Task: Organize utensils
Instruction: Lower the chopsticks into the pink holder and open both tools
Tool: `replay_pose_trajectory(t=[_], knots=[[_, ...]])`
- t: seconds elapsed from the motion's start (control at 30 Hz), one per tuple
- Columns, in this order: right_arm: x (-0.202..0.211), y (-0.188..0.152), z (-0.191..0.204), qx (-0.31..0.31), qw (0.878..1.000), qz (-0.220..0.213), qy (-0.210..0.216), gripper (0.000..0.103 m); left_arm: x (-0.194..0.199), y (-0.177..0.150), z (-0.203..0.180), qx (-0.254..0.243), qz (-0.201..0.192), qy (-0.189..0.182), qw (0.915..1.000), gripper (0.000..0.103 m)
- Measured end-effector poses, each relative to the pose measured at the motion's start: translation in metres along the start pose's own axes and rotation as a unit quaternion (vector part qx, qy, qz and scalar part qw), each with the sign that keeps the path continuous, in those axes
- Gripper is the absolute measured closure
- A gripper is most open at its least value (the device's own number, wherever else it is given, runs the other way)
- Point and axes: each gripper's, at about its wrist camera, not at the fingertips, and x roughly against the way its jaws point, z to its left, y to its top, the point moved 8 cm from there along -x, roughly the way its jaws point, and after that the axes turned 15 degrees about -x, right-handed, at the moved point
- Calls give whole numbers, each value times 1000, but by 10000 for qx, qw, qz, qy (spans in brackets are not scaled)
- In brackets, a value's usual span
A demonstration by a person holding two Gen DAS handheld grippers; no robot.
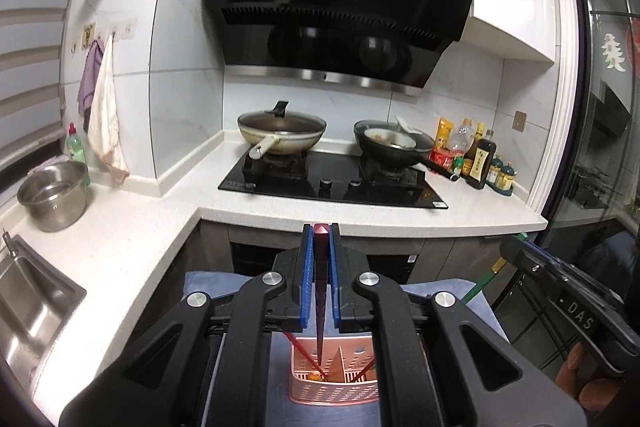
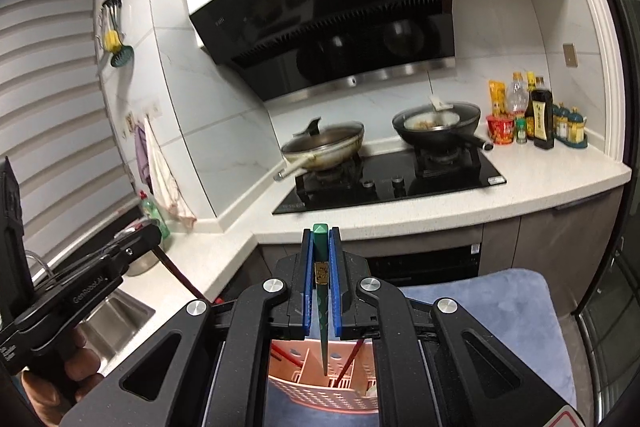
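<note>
Chopsticks fill both views. Left wrist view: the left gripper is clamped on a red chopstick, held upright with its tip down in the pink basket near the camera. More red sticks lean in the basket. The right gripper shows at far right; its jaws cannot be judged here. Beyond lie the counter, stove and two pans.

Right wrist view: the right gripper is closed on a green chopstick, its tip over the basket, which stands on a blue cloth.
</note>
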Motion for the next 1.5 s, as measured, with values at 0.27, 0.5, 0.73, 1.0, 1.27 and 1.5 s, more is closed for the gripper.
replay_pose_trajectory(t=[0.27,0.5,0.73,1.0,1.27,1.5], knots=[[-23,-21,-12,51,9994,277,-203,96,-22,-22,1,56,290,2,9996,96],[-25,-24,-17,41,9991,277,-311,93,-30,-30,4,174,398,6,9991,96],[-20,-23,-16,57,9991,268,-310,85,-29,-34,-1,7,480,167,9987,78],[-8,-26,-8,142,9993,229,-268,77,-21,-38,0,6,523,161,9985,78],[9,-40,-7,239,9986,325,-351,77,-6,-45,1,60,585,140,9982,78],[46,-72,-14,323,9975,465,-429,76,24,-73,0,67,760,114,9970,77]])
